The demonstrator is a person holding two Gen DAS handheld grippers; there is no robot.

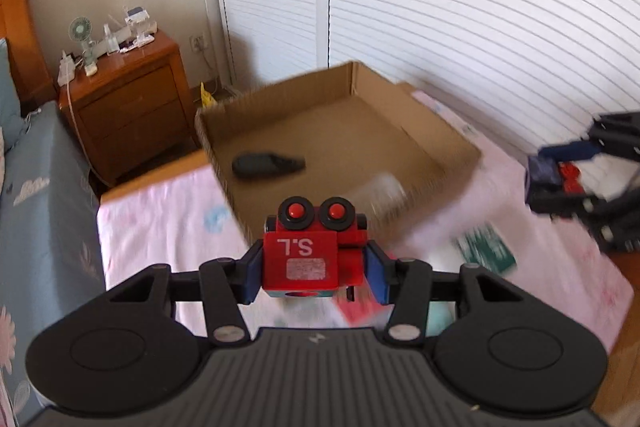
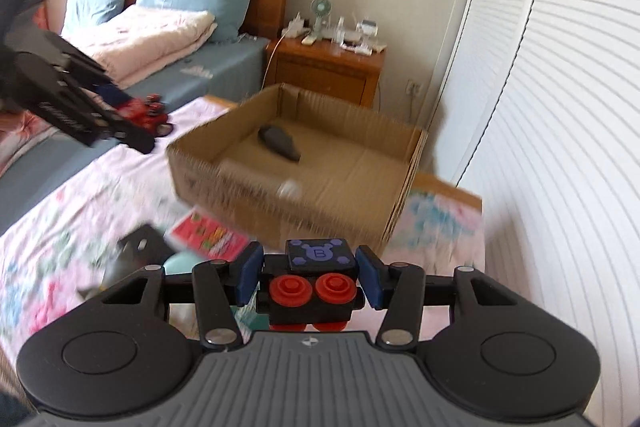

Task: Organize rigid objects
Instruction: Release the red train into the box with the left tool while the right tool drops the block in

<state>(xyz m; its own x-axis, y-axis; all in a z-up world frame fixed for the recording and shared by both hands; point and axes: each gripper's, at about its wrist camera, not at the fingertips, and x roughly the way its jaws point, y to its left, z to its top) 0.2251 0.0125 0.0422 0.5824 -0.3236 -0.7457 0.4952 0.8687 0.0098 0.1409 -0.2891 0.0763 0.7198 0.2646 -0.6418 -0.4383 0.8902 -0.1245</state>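
1. Cardboard box (image 1: 448, 147), open top, sits on the pink floral cloth (image 1: 160, 223) w/ its far side near the white slatted doors (image 1: 460, 7). Inside: a dark oblong thing (image 1: 266, 165) lying flat on the box floor, long axis running roughly across the left wrist view, thick end to the left. A pale blurred item (image 1: 384, 193) shows near the front wall; can't tell what it is.
2. Red toy truck (image 1: 312, 251) is up off the cloth, in front of the box. Its two black wheels w/ red hubs point away from the camera toward the box; the "S.L" side faces up and reads upside down.
3. Black toy truck (image 2: 316, 283) is also lifted, just short of the box's near wall. Red wheels face the camera; the top panel w/ a "B" tilts toward the box.
4. Left gripper (image 1: 314, 273): blue pads clamped on the red truck's sides, narrow gap filled by it.
5. Right gripper (image 2: 310, 277): pads pressed on both sides of the black truck, holding it.
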